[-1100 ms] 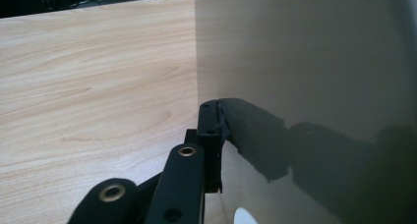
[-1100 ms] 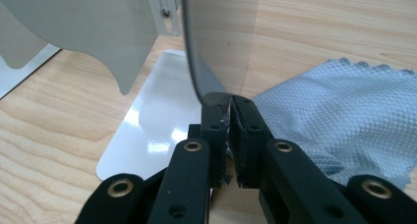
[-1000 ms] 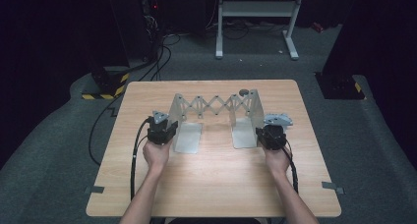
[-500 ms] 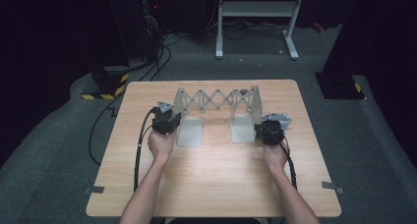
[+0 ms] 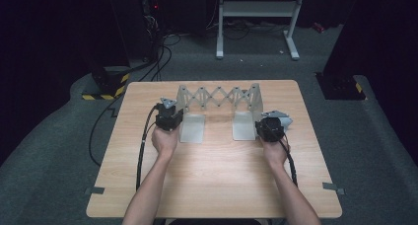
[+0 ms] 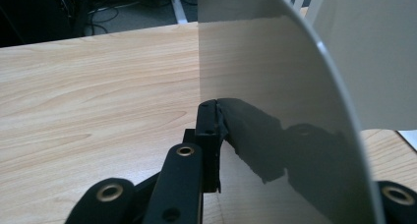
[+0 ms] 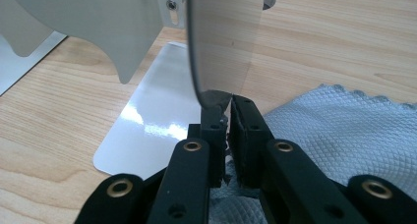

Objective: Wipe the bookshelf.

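Observation:
A grey metal extendable rack with a scissor lattice stands at the middle back of the wooden table. My left gripper is at its left end. In the left gripper view, the gripper is shut on the edge of the left upright plate. My right gripper is at the right end. In the right gripper view, the gripper is shut on the lower edge of the right upright plate. Both flat base plates lie on the table between the grippers.
A grey quilted cloth lies on the table under my right gripper, by the rack's right end. Cables trail from the left gripper off the table's left side. A metal stand is on the floor behind the table.
Both grippers have shifted slightly away from the person and a little toward each other, carrying the rack's ends with them. The rack sits marginally farther back and narrower.

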Available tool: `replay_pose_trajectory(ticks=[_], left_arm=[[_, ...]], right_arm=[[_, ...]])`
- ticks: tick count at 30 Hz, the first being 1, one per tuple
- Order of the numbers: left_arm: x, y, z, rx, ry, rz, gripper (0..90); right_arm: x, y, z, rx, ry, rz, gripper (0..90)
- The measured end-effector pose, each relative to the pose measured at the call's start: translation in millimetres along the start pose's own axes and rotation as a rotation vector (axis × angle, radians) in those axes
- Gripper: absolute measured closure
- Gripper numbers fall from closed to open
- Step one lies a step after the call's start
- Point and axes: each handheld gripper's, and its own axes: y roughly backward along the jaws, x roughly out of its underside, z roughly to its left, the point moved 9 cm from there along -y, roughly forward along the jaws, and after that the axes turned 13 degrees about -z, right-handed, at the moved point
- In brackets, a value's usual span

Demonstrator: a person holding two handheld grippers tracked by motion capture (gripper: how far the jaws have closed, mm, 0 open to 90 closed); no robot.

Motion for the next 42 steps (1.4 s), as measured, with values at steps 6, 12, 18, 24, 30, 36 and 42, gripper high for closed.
replay_pose_trajectory(ticks=[6,12,18,24,30,36,42], left_arm=[[2.0,1.3,-2.5,0.034,0.019,0.007,67.4],[7.3,5.5,-5.8,0.075,0.026,0.021,53.5],[11.2,14.0,-4.0,0.095,0.052,0.018,44.0],[15.6,24.0,-3.5,0.121,0.075,0.035,39.7],[19.2,34.4,-1.8,0.131,0.082,0.034,38.8],[29.1,43.9,1.8,0.116,0.035,0.051,38.6],[38.5,52.2,6.0,0.112,0.031,0.067,38.5]], right_arm=[[0.7,0.1,0.5,-0.031,0.0,-0.009,78.7],[4.7,10.0,0.9,-0.043,0.036,-0.023,66.0],[15.7,17.2,-12.5,-0.01,0.047,-0.009,61.6],[27.3,16.1,-27.9,0.028,0.052,0.028,59.8],[35.9,16.3,-41.7,0.061,0.053,0.064,58.8],[42.6,18.7,-56.2,0.095,0.044,0.081,58.3],[51.8,25.9,-72.0,0.126,0.019,0.087,58.0]])
